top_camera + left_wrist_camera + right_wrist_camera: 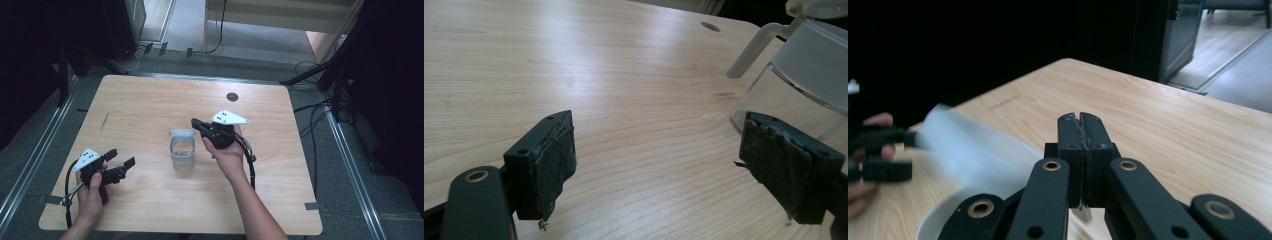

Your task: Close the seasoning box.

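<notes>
Light wooden table [150, 105]; clear pitcher [182, 148] standing mid-table.

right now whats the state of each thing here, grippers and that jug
left gripper: open, jaws wide apart, nothing between them, held low over the table
right gripper: shut, jaws pressed together, empty, beside the jug's rim
jug: clear with a frosted upper band, upright on the table, ungripped, looks empty

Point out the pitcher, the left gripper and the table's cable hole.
pitcher [182, 151]: high view, on its frosted upper band.
left gripper [121, 160]: high view, midway between its open fingertips.
cable hole [232, 97]: high view, centre of the dark round grommet.
</notes>
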{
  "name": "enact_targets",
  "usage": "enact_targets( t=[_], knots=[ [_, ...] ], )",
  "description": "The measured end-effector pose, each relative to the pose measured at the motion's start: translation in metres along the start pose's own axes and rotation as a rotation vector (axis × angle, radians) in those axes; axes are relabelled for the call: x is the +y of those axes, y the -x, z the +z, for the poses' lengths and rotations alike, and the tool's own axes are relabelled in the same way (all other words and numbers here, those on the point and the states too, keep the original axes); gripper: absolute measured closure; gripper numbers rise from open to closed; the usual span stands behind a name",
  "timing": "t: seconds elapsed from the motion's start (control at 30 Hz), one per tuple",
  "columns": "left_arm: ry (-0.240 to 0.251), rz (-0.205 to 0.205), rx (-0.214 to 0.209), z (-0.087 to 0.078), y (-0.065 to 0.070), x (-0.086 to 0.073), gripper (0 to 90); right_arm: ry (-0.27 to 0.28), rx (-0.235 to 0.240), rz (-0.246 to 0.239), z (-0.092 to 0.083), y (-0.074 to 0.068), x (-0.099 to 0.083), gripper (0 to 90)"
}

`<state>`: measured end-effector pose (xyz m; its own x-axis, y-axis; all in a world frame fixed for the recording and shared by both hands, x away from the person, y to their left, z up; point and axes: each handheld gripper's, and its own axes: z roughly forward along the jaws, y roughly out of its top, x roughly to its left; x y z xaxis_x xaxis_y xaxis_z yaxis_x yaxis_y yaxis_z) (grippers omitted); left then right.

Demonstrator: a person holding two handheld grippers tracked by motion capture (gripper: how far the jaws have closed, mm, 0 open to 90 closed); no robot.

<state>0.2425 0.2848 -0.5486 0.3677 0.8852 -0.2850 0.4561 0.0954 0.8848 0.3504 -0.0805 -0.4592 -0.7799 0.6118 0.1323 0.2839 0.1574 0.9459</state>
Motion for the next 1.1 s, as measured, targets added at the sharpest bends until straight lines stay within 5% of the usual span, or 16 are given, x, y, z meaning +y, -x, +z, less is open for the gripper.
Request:
enact_targets(
  t=[0.2,0.27,0.3,0.4,0.57,1.1],
  knots=[
    [-0.011,0.013,0.018,0.002,0.003,0.0,15.4,0.016,-0.023,0.042,-0.025,0.004,-0.014,88.4],
    [-0.014,0.023,0.025,0.003,0.004,0.0,15.4,0.022,-0.061,0.055,-0.039,0.01,-0.024,74.3],
    [-0.014,0.023,0.025,0.003,0.004,0.0,15.3,0.022,-0.061,0.055,-0.039,0.01,-0.024,74.3],
    [-0.014,0.02,0.023,0.003,0.003,0.0,15.4,-0.007,-0.12,0.069,-0.058,0.021,-0.037,40.4],
    [-0.018,0.026,0.028,0.004,0.004,0.0,15.4,-0.031,-0.169,0.067,-0.084,0.031,-0.055,23.2],
    [-0.02,0.043,0.031,0.004,0.005,-0.001,15.4,-0.063,-0.311,0.128,-0.152,0.059,-0.107,21.0]
  ],
)
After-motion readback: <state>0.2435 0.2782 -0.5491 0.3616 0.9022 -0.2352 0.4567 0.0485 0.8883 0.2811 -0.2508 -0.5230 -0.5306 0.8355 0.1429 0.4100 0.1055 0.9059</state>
